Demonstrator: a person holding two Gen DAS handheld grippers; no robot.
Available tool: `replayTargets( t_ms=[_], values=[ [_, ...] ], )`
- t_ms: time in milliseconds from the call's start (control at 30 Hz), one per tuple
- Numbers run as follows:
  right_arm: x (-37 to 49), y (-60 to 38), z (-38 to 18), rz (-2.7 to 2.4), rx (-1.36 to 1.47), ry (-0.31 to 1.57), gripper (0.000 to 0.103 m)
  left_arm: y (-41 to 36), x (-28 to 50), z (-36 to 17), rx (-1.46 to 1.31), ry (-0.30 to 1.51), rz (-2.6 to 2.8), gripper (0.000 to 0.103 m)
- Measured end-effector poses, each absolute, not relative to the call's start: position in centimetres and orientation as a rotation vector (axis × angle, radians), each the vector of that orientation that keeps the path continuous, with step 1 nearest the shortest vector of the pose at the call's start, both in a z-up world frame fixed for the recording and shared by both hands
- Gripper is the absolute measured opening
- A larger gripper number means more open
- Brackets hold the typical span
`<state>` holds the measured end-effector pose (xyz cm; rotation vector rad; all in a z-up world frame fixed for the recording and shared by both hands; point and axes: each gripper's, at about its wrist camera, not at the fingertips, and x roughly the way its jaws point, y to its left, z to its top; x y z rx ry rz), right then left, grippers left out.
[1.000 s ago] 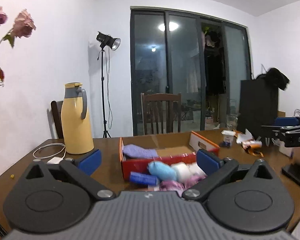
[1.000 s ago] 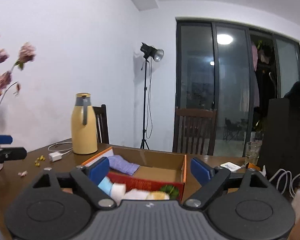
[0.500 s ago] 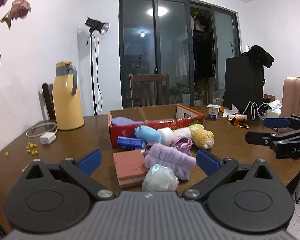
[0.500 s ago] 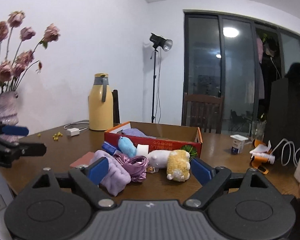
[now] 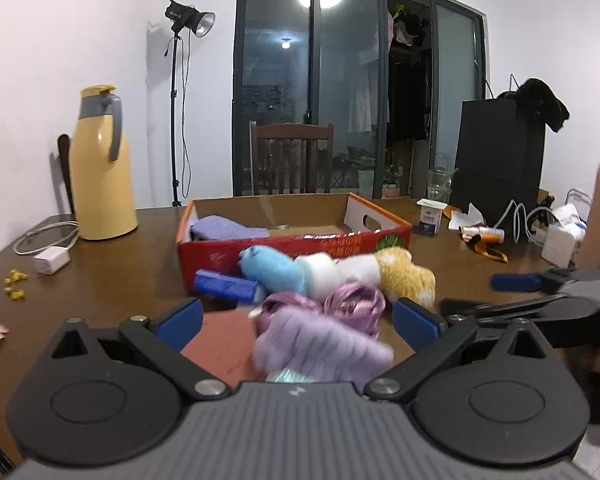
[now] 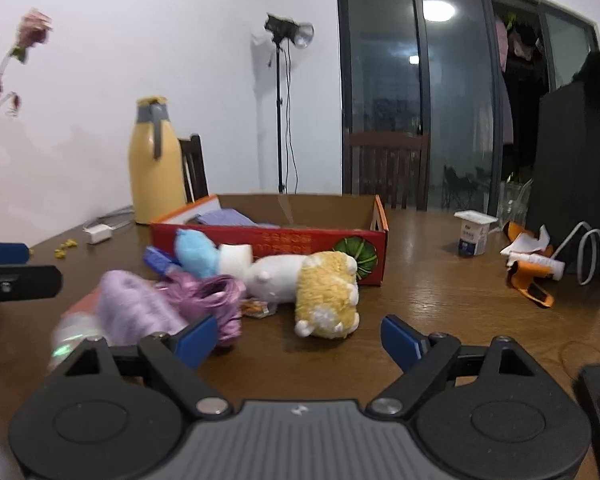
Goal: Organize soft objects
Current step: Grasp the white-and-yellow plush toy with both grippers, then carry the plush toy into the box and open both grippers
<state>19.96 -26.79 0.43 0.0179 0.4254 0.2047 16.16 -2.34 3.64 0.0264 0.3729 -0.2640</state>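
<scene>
Both tools are empty. My left tool [image 5: 296, 314] has its jaws spread wide, with the fuzzy lilac piece [image 5: 320, 344] lying just ahead between the tips, not touched as far as I can tell. My right tool [image 6: 296, 336] is wide too but its jaws are closing a little, with nothing between them; the yellow plush [image 6: 328, 296] sits just beyond the tips. The soft stuff is heaped on the table [image 6: 440, 288] right against the near wall of the red cardboard box [image 5: 292, 242]: blue plush [image 5: 272, 266], white plush [image 6: 276, 274], shiny purple ribbon bundle [image 6: 212, 296], a pink sponge-like block [image 5: 224, 340] and a crinkly clear bag [image 6: 74, 334] at the near edge. One purple cloth [image 5: 224, 228] is already in the box. Main risk, as I see it: the pile is tangled, so a pinch on the lilac piece could drag the ribbon or bag along, or shove the block off the near edge. Plush is squashy, so a shallow grip could slip. The two tools are close together, so a crossing reach may clash. The box wall stands between the heap and the box floor, so I need lift to clear it. The yellow thermos [image 5: 100, 164], charger [image 5: 52, 260], yogurt cup [image 6: 474, 234] and cables [image 6: 588, 252] are well apart from the heap. Both views are blurred, so contact is hard to judge.
</scene>
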Motion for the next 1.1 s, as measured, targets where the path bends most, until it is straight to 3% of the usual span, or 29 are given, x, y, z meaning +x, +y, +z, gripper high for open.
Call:
replayTargets(
  t_ms=[133,233,300,333,400,500,800,1100],
  values=[
    [26.1,-26.9,-0.3,0.193,0.006,0.487,0.077,-4.3,18.7,3.7,-0.004,0.367,-0.287,0.103],
    [29.6,-27.2,-1.0,0.217,0.032,0.545,0.061,-5.7,19.9,3.5,-0.003,0.379,-0.286,0.102],
    [31.0,-27.6,-1.6,0.246,0.064,0.589,0.049,-6.3,20.2,3.2,0.002,0.393,-0.296,0.096],
    [31.2,-27.8,-1.7,0.256,0.072,0.595,0.049,-6.5,20.2,3.1,0.000,0.387,-0.298,0.094],
    [30.5,-28.3,-1.8,0.260,0.090,0.598,0.046,-7.0,20.0,3.0,0.006,0.397,-0.303,0.079],
    [27.6,-29.3,-1.7,0.244,0.090,0.586,0.046,-7.9,18.7,2.9,0.015,0.430,-0.350,0.070],
    [16.5,-32.6,-2.1,0.279,0.178,0.580,0.047,-11.2,17.7,-1.1,-0.055,0.609,-0.502,0.069],
    [15.5,-33.8,-1.8,0.312,0.179,0.564,0.050,-10.8,21.0,-2.3,-0.214,0.696,-0.532,0.067]
  ],
)
